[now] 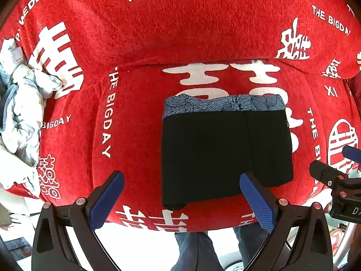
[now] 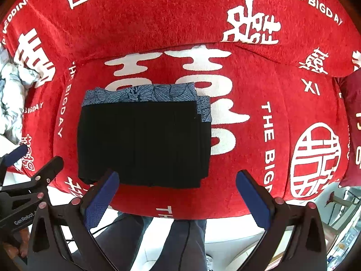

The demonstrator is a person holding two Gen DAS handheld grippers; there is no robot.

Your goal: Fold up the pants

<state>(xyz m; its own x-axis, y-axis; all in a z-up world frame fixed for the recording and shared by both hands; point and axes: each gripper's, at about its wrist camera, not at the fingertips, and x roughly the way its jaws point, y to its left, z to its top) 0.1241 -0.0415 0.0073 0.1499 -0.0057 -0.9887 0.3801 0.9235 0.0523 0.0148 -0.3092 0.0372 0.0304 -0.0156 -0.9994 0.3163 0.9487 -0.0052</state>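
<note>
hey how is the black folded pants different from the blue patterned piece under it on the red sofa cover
The black pants are plain and lie on top; the blue patterned piece carries a leaf-like line print and lies underneath. The pants show a broad rectangle; the patterned piece shows only as a strip along the far and right edges. Both lie flat and folded on the red sofa cover, untouched by either gripper.

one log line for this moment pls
pants: folded on red sofa | left gripper: open, empty | right gripper: open, empty

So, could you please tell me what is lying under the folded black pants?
A blue patterned cloth shows at their far edge, on the red cover. How far it reaches underneath is hidden.
</note>
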